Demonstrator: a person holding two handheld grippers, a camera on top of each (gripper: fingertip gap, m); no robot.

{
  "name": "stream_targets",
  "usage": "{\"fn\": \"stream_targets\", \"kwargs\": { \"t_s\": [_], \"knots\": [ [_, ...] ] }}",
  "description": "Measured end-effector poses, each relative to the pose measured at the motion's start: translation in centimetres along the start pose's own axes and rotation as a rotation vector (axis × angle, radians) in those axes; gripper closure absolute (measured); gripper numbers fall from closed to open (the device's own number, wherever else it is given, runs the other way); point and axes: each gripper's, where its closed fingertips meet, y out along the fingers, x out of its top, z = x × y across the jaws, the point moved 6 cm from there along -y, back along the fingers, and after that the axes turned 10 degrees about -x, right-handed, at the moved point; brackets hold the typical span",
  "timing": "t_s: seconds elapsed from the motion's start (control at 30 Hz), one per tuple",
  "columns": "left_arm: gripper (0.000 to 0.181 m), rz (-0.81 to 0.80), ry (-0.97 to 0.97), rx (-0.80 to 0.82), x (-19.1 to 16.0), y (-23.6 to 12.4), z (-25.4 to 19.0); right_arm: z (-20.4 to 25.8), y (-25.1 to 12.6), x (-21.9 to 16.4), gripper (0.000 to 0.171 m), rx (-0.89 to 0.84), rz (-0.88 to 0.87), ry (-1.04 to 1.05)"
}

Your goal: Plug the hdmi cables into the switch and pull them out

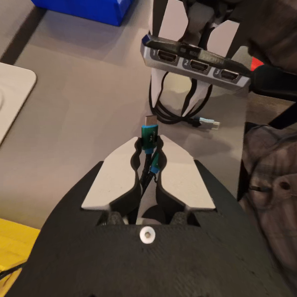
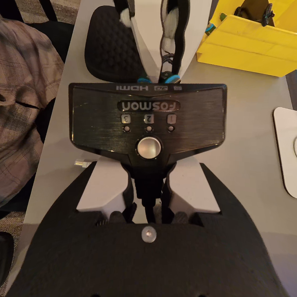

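My left gripper is shut on a green and blue HDMI plug. Its metal tip points up, short of the switch and apart from it. A second green plug hangs lower between the fingers. The grey and black HDMI switch hangs in the air, its three numbered ports empty. My right gripper is shut on the switch's narrow cable end. The left gripper shows just beyond the switch. Another cable's plug lies on the table.
A blue box stands at the back. A yellow box holds more cables. A white mat lies at the table's side. A person's plaid sleeve is past the table edge. A silver plug lies under the switch.
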Motion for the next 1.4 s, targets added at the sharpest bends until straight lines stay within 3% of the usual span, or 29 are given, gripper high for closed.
{"fn": "stream_targets", "kwargs": {
  "t_s": [0.03,0.2,0.27,0.47,0.63,0.73,0.93,1.17,1.3,1.4],
  "knots": [
    [0.163,-0.002,0.049,0.074,-0.1,0.0,0.1,-0.1,-0.1,-0.1,0.135,-0.003,-0.003,0.004],
    [0.164,-0.026,0.317,0.641,0.5,-1.0,1.9,-0.5,-0.5,-0.2,0.134,-0.013,-0.028,0.022],
    [0.165,0.062,0.408,0.774,-0.5,0.7,2.5,-0.6,-0.5,-0.3,0.134,-0.015,-0.031,0.024],
    [0.166,0.217,0.406,0.769,-4.7,6.3,3.5,-0.6,-0.9,-0.3,0.134,-0.027,-0.038,0.025],
    [0.166,0.197,0.470,0.732,-4.5,7.0,1.8,-0.9,-1.1,-0.6,0.135,-0.029,-0.052,0.036],
    [0.166,0.223,0.420,0.638,-3.9,5.8,1.4,-1.0,-1.2,-0.7,0.134,-0.031,-0.054,0.039],
    [0.167,0.270,0.264,0.234,-1.0,0.5,-0.4,-1.0,-1.5,-0.6,0.134,-0.034,-0.055,0.039],
    [0.168,0.624,0.281,-0.245,-0.3,-6.7,-3.9,-0.9,-1.4,-0.5,0.135,-0.023,-0.054,0.041],
    [0.170,0.837,0.274,-0.434,-1.3,-5.6,-3.5,-0.7,-1.1,-0.4,0.134,-0.011,-0.047,0.036],
    [0.169,0.838,0.260,-0.533,-1.3,-2.0,-2.3,-0.6,-1.1,-0.4,0.134,-0.008,-0.044,0.034]
  ]
}}
